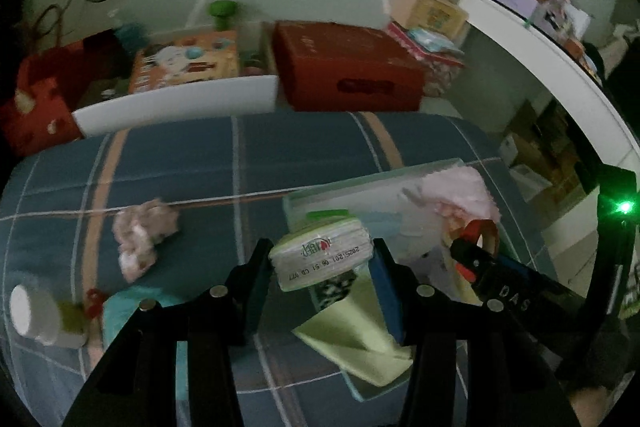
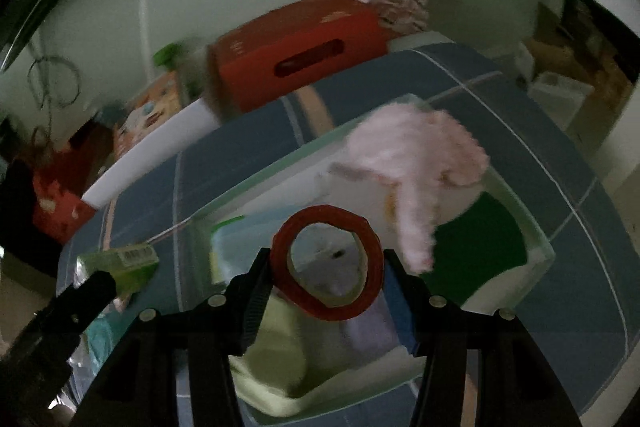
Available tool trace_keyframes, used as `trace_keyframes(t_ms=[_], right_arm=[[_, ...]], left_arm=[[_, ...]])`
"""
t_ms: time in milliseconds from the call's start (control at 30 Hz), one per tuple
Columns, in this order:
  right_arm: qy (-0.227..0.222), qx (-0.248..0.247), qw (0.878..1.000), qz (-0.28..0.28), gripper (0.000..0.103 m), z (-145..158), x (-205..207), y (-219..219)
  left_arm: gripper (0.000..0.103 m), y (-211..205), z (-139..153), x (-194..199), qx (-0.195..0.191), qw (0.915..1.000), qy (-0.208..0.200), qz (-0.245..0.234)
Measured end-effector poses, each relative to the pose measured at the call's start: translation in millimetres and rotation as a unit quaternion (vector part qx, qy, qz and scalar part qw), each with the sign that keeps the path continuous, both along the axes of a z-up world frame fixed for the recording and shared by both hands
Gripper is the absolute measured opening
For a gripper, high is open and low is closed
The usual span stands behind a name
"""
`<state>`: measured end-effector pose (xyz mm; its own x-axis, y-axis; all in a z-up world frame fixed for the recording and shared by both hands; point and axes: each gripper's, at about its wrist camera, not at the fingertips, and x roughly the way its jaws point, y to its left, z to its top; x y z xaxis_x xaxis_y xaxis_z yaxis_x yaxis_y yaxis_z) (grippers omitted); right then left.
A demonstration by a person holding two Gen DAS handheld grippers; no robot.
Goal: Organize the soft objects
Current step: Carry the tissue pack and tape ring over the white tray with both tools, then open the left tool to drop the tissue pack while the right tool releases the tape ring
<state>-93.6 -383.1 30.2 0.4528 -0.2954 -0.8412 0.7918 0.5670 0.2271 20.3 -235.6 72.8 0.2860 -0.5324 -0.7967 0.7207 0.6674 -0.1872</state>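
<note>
With the left gripper (image 1: 320, 263) clamped on the soft green-and-white tissue pack (image 1: 320, 257) and the right gripper (image 2: 325, 267) pinching the red tape ring (image 2: 326, 261), both above the translucent plastic bin (image 2: 544, 251), lower each well inside before letting go

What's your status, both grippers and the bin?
Left gripper shut on tissue pack. Right gripper shut on red tape roll. Both over clear bin. Nothing blocking.

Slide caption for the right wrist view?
Right gripper holds a red tape roll above a clear bin on the bed.
</note>
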Motion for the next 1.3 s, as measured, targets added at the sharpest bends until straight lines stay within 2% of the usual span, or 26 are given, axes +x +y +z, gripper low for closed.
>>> trace_keyframes(t_ms=[200,467,800,1300], right_arm=[[-0.006,0.010,0.999,-0.039,0.056,-7.4,-17.0,-24.6],[-0.010,0.018,0.999,-0.038,0.057,-18.0,-13.6,-32.1],[0.008,0.042,0.998,-0.035,0.057,-41.8,-3.9,-35.8],[0.022,0.036,0.998,-0.036,0.057,-38.2,-1.8,-34.2]], left_arm=[[0.050,-30.9,-18.5,-4.8,-0.007,0.9995,0.012,-0.028],[0.050,-59.8,-40.2,-9.8,-0.021,0.9975,0.019,-0.064],[0.050,-63.5,-61.1,1.2,-0.046,0.9954,0.048,-0.069],[0.051,-67.7,-66.4,-0.1,-0.054,0.9932,0.073,-0.073]])
